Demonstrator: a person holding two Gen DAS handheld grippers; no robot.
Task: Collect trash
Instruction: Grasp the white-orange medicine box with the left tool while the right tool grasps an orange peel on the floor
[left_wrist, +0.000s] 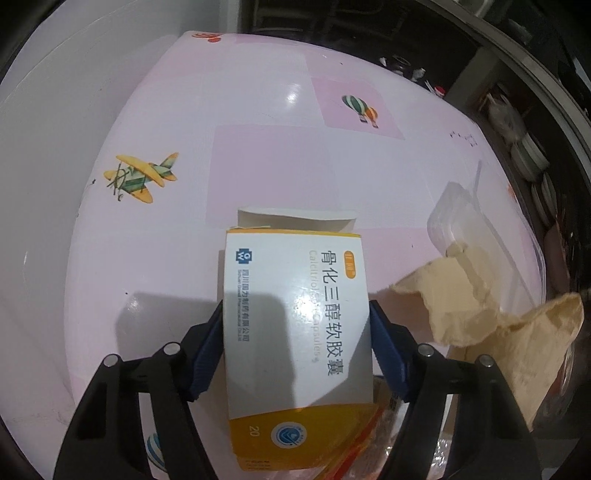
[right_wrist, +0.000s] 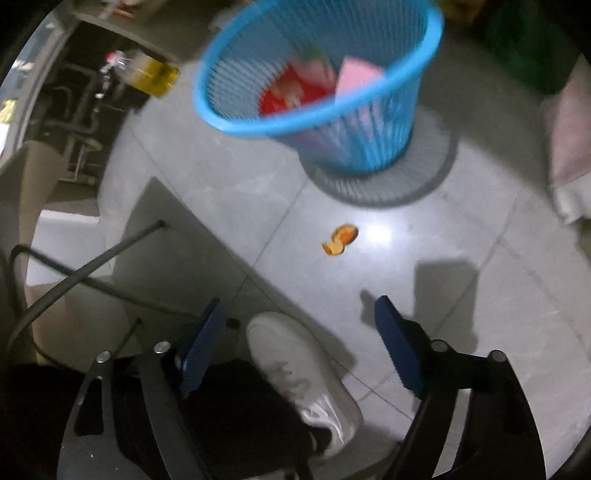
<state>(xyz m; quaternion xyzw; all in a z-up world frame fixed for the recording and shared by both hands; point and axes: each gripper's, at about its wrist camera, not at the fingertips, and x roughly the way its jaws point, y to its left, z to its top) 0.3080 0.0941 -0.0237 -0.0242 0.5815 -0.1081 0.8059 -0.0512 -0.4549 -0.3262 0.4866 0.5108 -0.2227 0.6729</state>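
The left tool (left_wrist: 296, 325) points steeply down over the surface (left_wrist: 258, 155), its blue pads (left_wrist: 207, 350) set against the two long sides of a medicine box (left_wrist: 295, 332) — it holds the box across its width. The box is white with a yellow-orange band at its near end and along its far edge, printed with dark Chinese characters, and its far flap stands open, showing pale card inside. Just right of the tool lies crumpled tan paper (left_wrist: 476, 310), and beyond that a clear plastic container (left_wrist: 469, 225), the paper partly overlapping it. The surface is covered in a glossy pink cloth printed with a yellow aeroplane and hot-air balloons.

The right tool (right_wrist: 297, 325) also angles steeply down, over a grey tiled floor (right_wrist: 461, 240), its jaws wide with nothing between them. Close below it are a white shoe (right_wrist: 299, 373) and dark trouser leg. Further out, a small orange scrap (right_wrist: 340, 239) lies on the tiles, and beyond it stands a blue mesh wastebasket (right_wrist: 321, 88) — blurred, with red and pink rubbish inside.
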